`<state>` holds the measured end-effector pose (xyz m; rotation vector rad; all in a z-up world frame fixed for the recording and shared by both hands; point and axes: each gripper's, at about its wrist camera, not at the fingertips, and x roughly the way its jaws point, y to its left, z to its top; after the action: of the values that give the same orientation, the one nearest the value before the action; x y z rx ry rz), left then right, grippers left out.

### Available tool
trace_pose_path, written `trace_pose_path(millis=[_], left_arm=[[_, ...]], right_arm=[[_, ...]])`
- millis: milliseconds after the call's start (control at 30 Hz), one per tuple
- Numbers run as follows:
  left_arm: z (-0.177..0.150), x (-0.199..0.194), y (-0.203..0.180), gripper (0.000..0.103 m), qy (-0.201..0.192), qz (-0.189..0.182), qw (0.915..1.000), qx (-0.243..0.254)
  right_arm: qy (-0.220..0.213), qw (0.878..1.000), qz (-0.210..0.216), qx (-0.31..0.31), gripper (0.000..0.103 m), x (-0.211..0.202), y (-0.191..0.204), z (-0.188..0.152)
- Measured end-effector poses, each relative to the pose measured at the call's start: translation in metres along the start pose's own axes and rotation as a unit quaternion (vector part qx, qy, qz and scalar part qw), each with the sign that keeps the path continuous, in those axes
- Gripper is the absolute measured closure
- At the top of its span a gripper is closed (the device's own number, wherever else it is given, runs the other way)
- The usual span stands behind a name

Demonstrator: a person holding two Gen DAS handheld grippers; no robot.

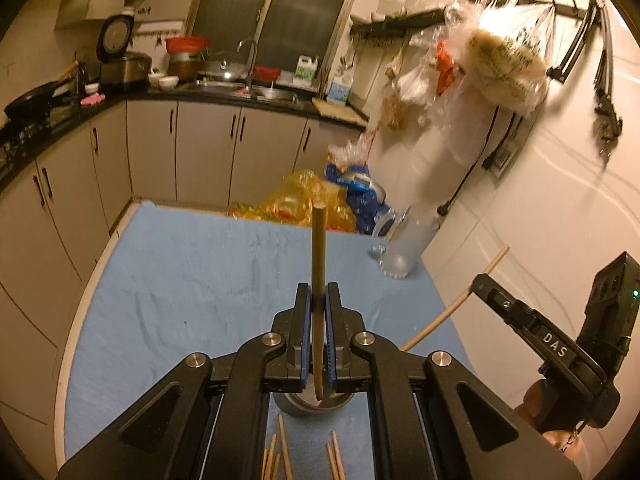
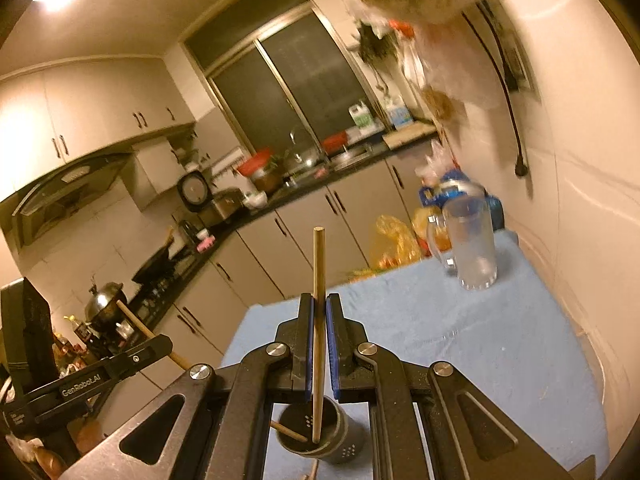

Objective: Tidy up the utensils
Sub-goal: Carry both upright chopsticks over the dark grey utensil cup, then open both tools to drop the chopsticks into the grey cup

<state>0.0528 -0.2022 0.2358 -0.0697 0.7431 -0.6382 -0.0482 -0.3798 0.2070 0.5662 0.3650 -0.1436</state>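
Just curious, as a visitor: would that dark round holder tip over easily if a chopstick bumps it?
Possibly. The holder looks tall and narrow, standing on soft blue cloth, so a sideways knock might tip it. It holds few chopsticks, so it is probably light.

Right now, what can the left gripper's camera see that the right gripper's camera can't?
Only the left wrist view shows the loose chopsticks lying on the blue cloth near the holder.

Only the right wrist view shows the range hood and looks down into the holder, where the left chopstick's tip pokes in.

Both show each gripper shut on one upright chopstick, the left gripper on its chopstick and the right gripper on its chopstick, plus the clear plastic mug and the kitchen counter behind.
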Motion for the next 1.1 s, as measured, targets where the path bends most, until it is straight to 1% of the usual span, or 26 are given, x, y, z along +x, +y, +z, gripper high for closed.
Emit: trace_pose_path(millis=[133, 300, 400, 533, 567, 600, 667, 700, 900, 967, 1100], left_arm=[[-0.007, 0.022, 0.004, 0.097, 0.025, 0.003, 0.9997, -0.001], [-0.012, 0.040, 0.011, 0.097, 0.041, 0.007, 0.9991, -0.003], [-0.012, 0.045, 0.013, 0.096, 0.040, 0.008, 0.9992, -0.004], [-0.013, 0.046, 0.018, 0.096, 0.038, 0.000, 0.9992, -0.008], [-0.013, 0.044, 0.019, 0.094, 0.037, -0.002, 0.9993, -0.009], [-0.013, 0.042, 0.019, 0.088, 0.035, -0.004, 0.9993, -0.009], [-0.013, 0.036, 0.020, 0.080, 0.027, -0.003, 0.9996, -0.007], [-0.013, 0.032, 0.019, 0.080, 0.023, -0.003, 0.9997, -0.006], [-0.018, -0.001, 0.018, 0.077, 0.002, -0.010, 0.9999, 0.002], [-0.021, -0.014, 0.021, 0.076, -0.006, -0.011, 0.9999, 0.001], [-0.035, -0.045, 0.031, 0.070, -0.029, -0.013, 0.9995, -0.006]], right_arm=[[0.029, 1.000, -0.009, 0.009, 0.096, 0.021, -0.009, -0.010], [0.058, 0.998, -0.008, 0.012, 0.096, 0.043, -0.012, -0.021], [0.066, 0.998, -0.007, 0.008, 0.095, 0.050, -0.012, -0.024], [0.063, 0.998, -0.005, 0.003, 0.094, 0.051, -0.013, -0.024], [0.062, 0.998, -0.005, 0.001, 0.094, 0.050, -0.013, -0.024], [0.061, 0.998, -0.005, 0.001, 0.094, 0.049, -0.013, -0.023], [0.055, 0.998, -0.004, 0.000, 0.088, 0.041, -0.012, -0.024], [0.051, 0.999, -0.005, 0.000, 0.085, 0.037, -0.012, -0.024], [0.051, 0.999, 0.009, 0.003, 0.085, 0.010, -0.013, -0.037], [0.059, 0.998, 0.013, 0.001, 0.085, 0.004, -0.011, -0.046], [0.097, 0.995, 0.021, -0.011, 0.084, 0.000, -0.004, -0.074]])
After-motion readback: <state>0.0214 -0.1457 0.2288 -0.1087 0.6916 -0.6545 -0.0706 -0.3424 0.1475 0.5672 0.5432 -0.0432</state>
